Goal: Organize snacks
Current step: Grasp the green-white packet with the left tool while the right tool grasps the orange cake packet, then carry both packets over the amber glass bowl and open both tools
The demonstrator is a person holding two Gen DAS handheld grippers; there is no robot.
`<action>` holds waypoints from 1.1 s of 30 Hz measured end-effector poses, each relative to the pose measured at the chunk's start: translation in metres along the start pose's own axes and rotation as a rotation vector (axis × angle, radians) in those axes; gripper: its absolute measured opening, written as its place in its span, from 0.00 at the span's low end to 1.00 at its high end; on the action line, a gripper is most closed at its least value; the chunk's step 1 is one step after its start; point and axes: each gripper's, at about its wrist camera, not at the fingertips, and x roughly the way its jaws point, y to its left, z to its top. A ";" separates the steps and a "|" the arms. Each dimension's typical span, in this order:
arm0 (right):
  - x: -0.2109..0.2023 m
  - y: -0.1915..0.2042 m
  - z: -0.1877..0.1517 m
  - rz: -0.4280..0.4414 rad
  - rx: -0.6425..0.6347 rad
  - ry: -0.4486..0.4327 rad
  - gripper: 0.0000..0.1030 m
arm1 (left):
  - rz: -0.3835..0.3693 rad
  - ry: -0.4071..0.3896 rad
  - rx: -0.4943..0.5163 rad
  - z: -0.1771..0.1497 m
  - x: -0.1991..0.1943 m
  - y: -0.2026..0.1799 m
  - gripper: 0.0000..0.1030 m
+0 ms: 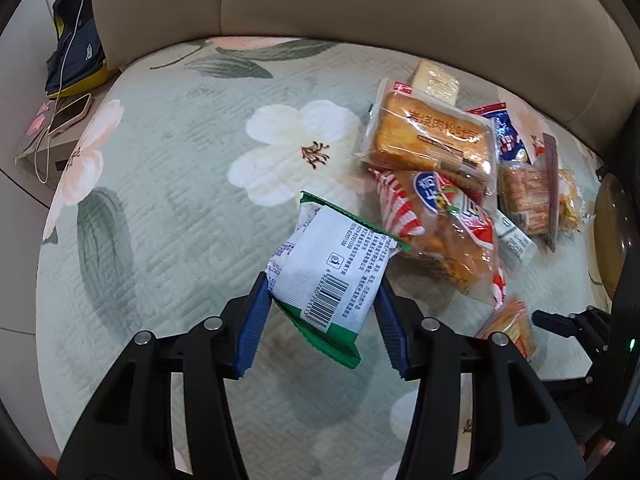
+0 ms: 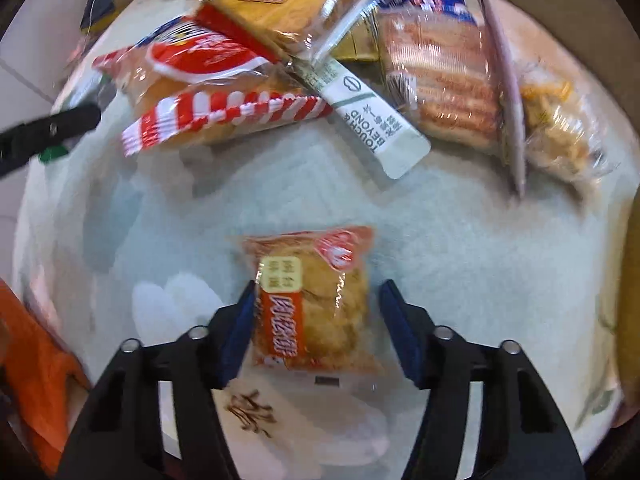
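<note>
Left gripper [image 1: 322,292] clamps white-green barcoded packet [image 1: 328,264]; right gripper [image 2: 316,300] wide around orange pastry packet [image 2: 316,304].

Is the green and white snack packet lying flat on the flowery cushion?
No, the green and white packet is held tilted between the left gripper's blue fingers, lifted off the flowery cushion.

Open quilt [image 1: 168,184] is seen across the left and middle of the sofa seat, unobstructed up to the backrest [image 1: 360,0]. The right side is crowded by a heap [image 1: 448,184] of snack packs, overlapping and touching. In the right wrist view, a bare strip of quilt is left between the heap and the lone orange pack [image 2: 316,300] near the right claw [image 2: 316,292]. The far left edge is blocked by a bag [image 1: 74,36] and phone [image 1: 70,114].
</note>
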 end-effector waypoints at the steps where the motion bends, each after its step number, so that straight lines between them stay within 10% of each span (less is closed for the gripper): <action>1: 0.001 0.001 0.002 -0.006 0.004 -0.006 0.55 | 0.002 0.001 -0.003 0.001 0.002 0.000 0.50; 18: -0.133 -0.055 -0.069 0.020 0.225 -0.241 0.44 | -0.166 -0.186 0.115 -0.008 -0.086 -0.043 0.50; 25: -0.228 -0.192 -0.130 -0.092 0.580 -0.385 0.44 | -0.310 -0.265 0.322 -0.009 -0.142 -0.153 0.50; 33: -0.244 -0.283 -0.161 -0.078 0.807 -0.433 0.45 | -0.527 -0.197 0.479 0.018 -0.138 -0.311 0.50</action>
